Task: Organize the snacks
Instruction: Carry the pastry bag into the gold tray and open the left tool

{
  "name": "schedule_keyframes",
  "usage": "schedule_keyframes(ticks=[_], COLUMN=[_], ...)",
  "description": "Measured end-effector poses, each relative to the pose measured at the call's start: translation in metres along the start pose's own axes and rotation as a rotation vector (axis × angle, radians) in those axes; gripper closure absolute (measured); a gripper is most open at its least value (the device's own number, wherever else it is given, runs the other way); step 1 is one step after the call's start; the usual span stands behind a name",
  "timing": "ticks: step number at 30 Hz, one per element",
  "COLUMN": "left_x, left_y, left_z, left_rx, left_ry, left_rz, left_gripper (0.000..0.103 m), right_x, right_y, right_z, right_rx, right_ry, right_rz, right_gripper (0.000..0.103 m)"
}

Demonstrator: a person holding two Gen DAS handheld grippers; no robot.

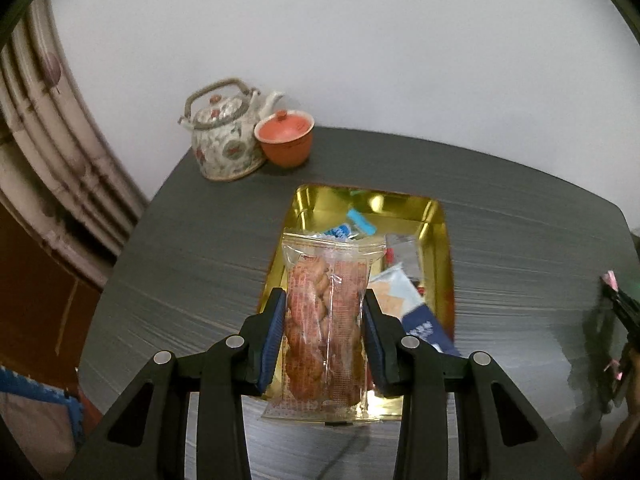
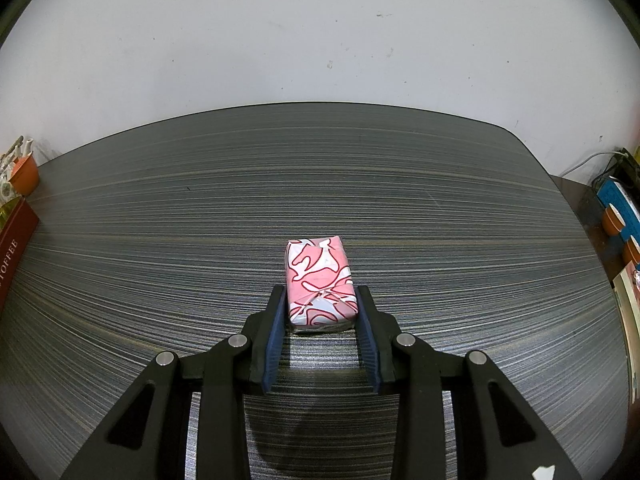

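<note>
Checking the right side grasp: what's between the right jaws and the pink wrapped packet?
Nothing: in the right wrist view the jaws flank the pink-and-white wrapped packet, on the striped grey table.
</note>
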State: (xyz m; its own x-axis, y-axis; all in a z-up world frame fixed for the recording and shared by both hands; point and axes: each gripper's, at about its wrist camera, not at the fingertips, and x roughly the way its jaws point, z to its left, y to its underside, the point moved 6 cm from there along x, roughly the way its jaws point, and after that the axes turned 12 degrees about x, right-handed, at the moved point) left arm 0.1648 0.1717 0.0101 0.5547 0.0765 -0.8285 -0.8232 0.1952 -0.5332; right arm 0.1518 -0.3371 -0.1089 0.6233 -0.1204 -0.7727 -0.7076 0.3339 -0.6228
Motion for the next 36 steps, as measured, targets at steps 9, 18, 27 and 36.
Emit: schedule_keyframes(ticks=[9, 18, 27, 36], left_x=[0.047, 0.087, 0.093, 0.075], left_y=[-0.006, 0.005, 0.014, 0.01], left_z=[0.005, 0.003, -0.004, -0.006], left_rx=[-0.007, -0.016, 0.043, 0.091], left_ry=[0.009, 0.027, -0.007, -0.063], left_rz=[0.058, 0.106, 0.101, 0.054], left_gripper=[0.065, 0.065, 0.061, 0.036], right_x=[0.0, 0.0, 0.0, 0.0], right_y=[0.0, 0.0, 0.0, 0.0], right_z=[0.001, 0.0, 0.0, 0.0], right_rx=[0.0, 0.0, 0.0, -0.001], right_ry=[0.0, -0.001, 0.0, -0.001], right_rz=[0.0, 0.0, 0.0, 0.0], right_gripper=[0.071, 0.071, 0.071, 0.071])
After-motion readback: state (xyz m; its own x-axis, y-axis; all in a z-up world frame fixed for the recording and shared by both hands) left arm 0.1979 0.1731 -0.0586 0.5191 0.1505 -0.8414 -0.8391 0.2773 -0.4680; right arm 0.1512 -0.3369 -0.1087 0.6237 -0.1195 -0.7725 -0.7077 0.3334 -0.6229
